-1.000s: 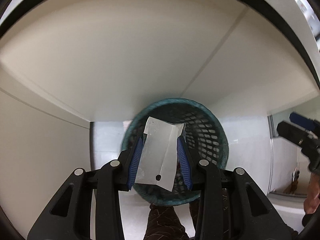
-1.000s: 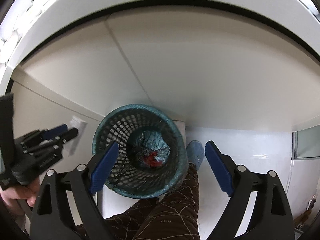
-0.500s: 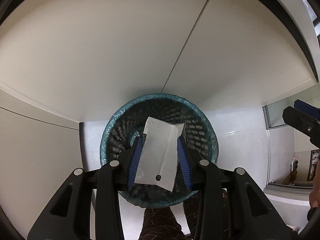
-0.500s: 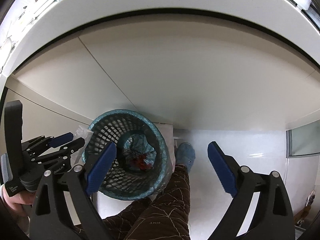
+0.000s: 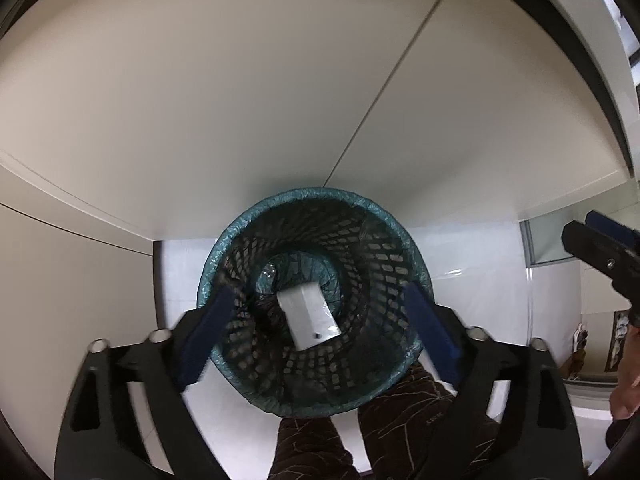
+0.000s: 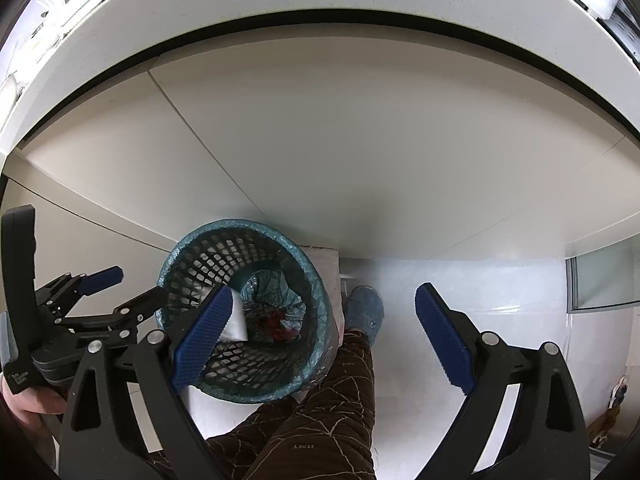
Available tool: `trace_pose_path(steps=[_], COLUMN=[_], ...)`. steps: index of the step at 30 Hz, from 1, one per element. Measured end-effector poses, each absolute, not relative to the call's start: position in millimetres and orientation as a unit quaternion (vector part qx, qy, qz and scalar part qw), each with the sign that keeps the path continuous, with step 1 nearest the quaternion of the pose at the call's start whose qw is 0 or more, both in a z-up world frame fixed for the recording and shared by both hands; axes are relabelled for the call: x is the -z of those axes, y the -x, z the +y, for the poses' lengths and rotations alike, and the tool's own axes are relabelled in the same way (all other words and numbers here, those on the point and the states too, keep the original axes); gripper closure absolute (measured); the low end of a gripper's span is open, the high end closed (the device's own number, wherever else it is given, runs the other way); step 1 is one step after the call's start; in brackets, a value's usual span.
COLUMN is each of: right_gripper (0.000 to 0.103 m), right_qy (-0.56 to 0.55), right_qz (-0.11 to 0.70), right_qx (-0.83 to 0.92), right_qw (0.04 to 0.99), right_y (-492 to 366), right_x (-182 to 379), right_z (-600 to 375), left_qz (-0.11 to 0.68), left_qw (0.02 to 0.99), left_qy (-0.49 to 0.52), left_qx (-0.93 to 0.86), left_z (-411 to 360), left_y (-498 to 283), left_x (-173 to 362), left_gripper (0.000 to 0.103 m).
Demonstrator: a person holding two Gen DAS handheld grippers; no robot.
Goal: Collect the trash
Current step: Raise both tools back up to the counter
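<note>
Trash drop, left wrist view: your left tongs are opening wide straight above the teal-lined black mesh wastebasket; the flat white plastic packet lies free below them inside it, long axis tilted toward lower right.

Right wrist view: your right tongs stand wide, empty, beside the basket.

The packet lies in the basket, which stands on the floor before the cabinet.
</note>
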State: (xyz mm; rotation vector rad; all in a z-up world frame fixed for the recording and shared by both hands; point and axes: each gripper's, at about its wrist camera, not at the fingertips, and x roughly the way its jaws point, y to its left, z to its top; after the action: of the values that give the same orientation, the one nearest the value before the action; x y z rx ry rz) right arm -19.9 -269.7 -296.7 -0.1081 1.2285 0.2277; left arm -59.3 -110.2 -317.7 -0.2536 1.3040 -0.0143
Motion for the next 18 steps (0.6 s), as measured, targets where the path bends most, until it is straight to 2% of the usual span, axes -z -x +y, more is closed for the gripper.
trace_pose_path(steps=[2,8,18], right_gripper=[0.014,0.014,0.014], right_qy=[0.050,0.051,0.027], right_qz=[0.572,0.539,0.461], right_qx=[-0.106,-0.114,-0.113], right_qw=[0.812,0.833,0.880], right_y=[19,18,11], right_x=[295,263,178], right_z=[-270,-273,-282], left_qz=[0.600,0.575,0.501], left_qw=[0.791,0.809,0.857], left_qy=[0.122,0.121,0.118], left_qx=[0.004,0.010,-0.006], left_z=[-107,-96,-64], left_y=[61,66,70], left_x=[313,277,173], left_gripper=[0.006,0.006,0.006])
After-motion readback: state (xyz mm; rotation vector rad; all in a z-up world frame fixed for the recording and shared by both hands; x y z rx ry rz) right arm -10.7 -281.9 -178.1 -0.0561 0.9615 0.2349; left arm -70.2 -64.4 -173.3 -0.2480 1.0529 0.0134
